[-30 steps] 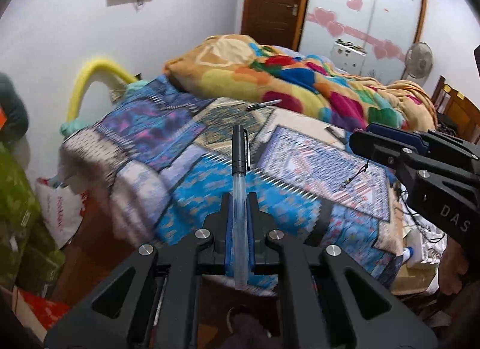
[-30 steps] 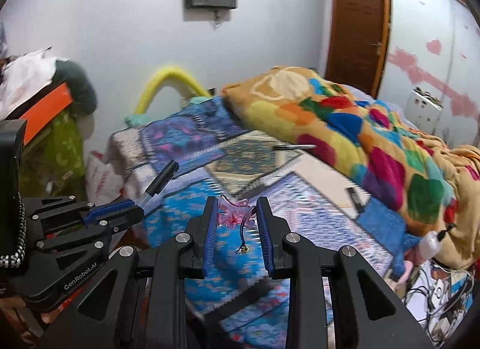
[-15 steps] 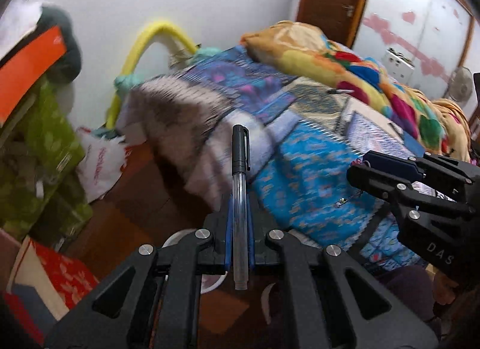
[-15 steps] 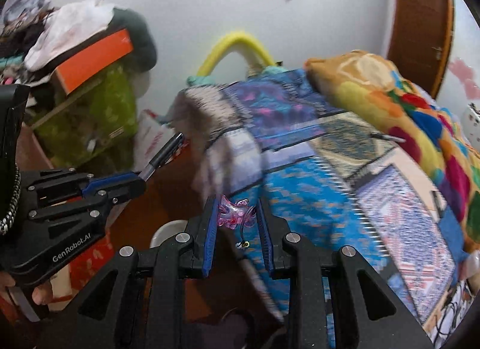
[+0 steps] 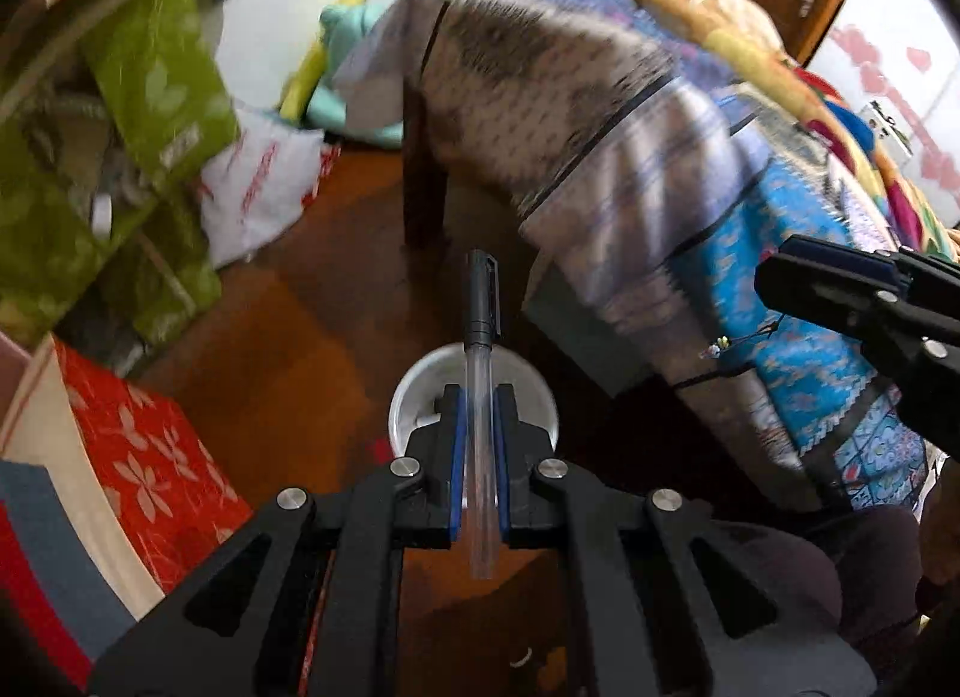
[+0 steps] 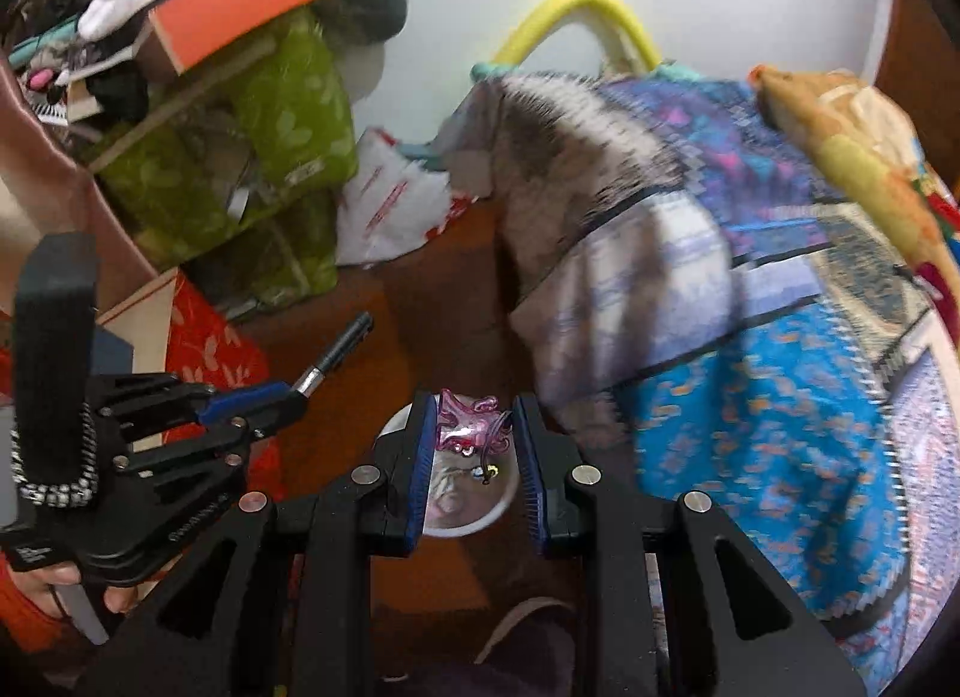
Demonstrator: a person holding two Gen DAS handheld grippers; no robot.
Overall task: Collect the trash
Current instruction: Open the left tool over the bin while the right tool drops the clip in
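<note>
Pen (image 5: 480,373): your left gripper (image 5: 478,427) clamps it above the white bin (image 5: 402,403).
Pink charm (image 6: 471,427): your right gripper (image 6: 472,445) pinches it over that bin (image 6: 480,508).

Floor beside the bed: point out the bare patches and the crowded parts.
Bare wooden floor runs between the white bin and the bed leg, bordered by the red floral box. Crowded along the wall: green bags and a white plastic bag. The hanging bedspread closes off the other side.
</note>
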